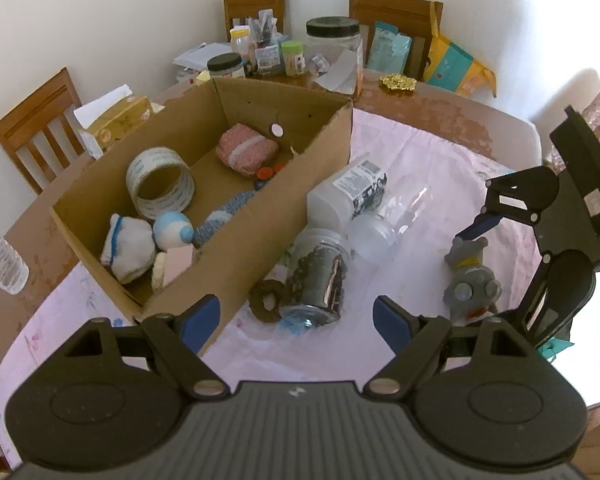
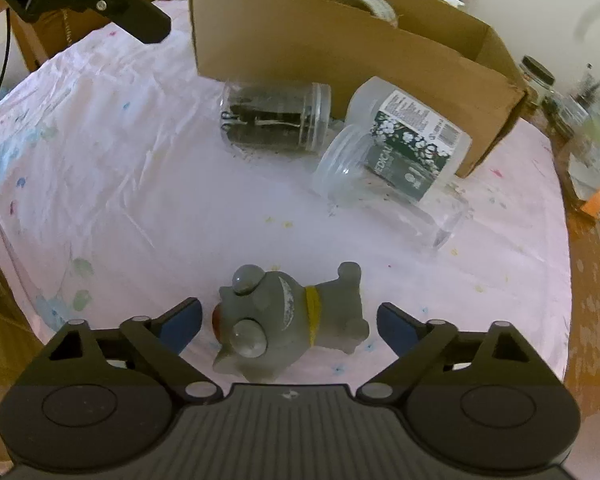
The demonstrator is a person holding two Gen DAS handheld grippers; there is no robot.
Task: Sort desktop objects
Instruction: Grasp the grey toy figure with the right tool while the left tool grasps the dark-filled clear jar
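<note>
A cardboard box on the pink cloth holds a tape roll, knitted items and small toys. Beside it lie a clear jar of dark clips, a dark ring, a labelled white bottle and an empty clear jar. A grey toy dog with a yellow collar lies between the open fingers of my right gripper, which is not closed on it. My left gripper is open and empty, hovering near the box's front corner and the clip jar.
Jars, papers and packets crowd the table's far end, with a gold trinket nearby. A tissue box and a water bottle sit on the left. Wooden chairs ring the table.
</note>
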